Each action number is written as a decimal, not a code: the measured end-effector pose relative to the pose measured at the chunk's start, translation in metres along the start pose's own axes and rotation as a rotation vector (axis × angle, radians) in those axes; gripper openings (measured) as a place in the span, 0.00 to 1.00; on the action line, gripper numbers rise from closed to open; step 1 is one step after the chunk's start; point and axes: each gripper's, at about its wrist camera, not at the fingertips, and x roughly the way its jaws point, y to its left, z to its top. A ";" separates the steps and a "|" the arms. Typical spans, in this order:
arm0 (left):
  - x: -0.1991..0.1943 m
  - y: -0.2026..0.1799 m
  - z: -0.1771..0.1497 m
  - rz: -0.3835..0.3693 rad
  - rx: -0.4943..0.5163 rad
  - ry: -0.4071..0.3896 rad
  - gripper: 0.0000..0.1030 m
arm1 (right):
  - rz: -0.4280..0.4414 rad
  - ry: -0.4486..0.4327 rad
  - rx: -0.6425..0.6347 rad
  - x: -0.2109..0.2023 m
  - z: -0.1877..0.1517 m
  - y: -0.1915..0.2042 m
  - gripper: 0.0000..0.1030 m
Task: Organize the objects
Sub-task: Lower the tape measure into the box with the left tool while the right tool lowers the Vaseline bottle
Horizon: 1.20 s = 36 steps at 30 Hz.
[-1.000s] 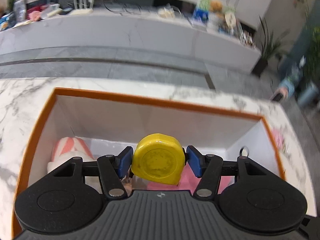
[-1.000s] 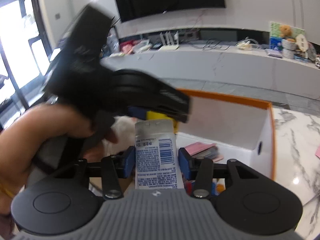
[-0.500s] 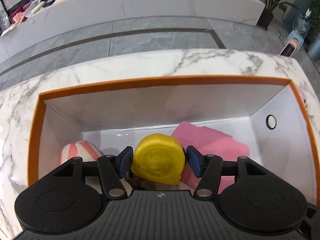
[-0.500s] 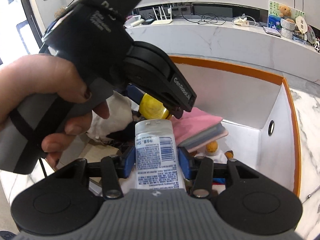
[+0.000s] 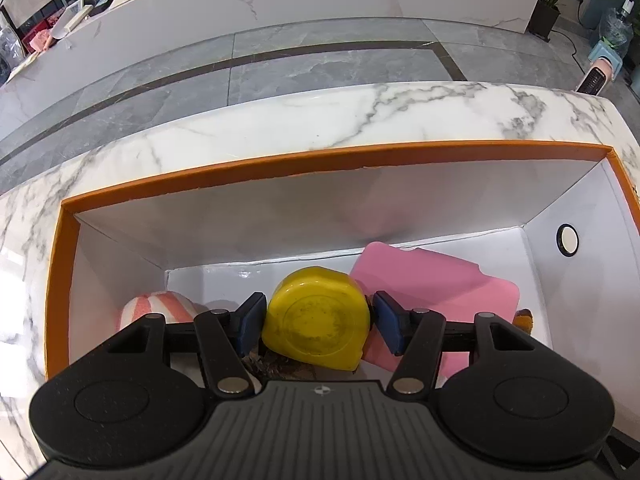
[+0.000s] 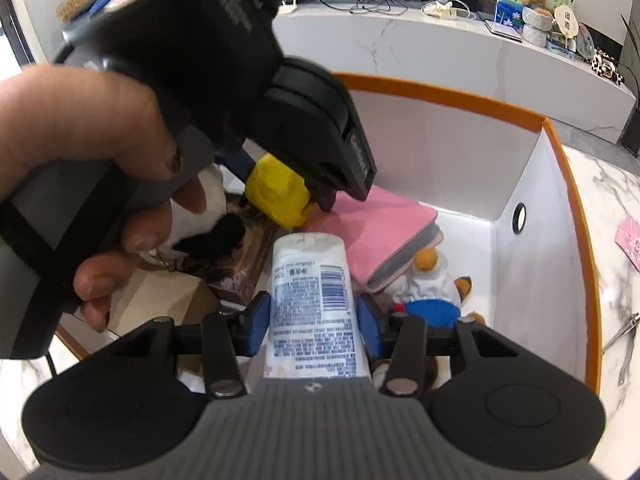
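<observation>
Left gripper (image 5: 318, 322) clamps yellow tape measure (image 5: 316, 320); right gripper (image 6: 312, 322) clamps white tube (image 6: 312, 304).

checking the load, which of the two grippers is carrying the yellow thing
The left gripper: it clamps the round yellow tape measure over the orange-rimmed box. The right gripper holds a white tube with a barcode.

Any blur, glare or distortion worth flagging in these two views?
Left wrist: sharp; fisheye bows the box rim; faint sheen on the tape measure. Right wrist: the close hand looms soft; tube print readable; table bright.
</observation>
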 end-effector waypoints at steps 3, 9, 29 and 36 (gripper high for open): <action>0.001 0.000 0.000 0.008 0.001 -0.004 0.67 | -0.010 0.009 -0.002 0.002 -0.001 0.001 0.48; 0.001 0.000 0.001 0.013 -0.006 -0.001 0.67 | -0.024 0.016 -0.009 -0.001 -0.002 0.004 0.50; -0.008 0.002 0.001 0.024 -0.030 -0.032 0.70 | -0.037 -0.003 -0.018 -0.013 -0.006 0.005 0.67; -0.017 -0.001 0.001 0.036 -0.029 -0.056 0.70 | -0.043 -0.016 -0.026 -0.017 -0.005 0.005 0.70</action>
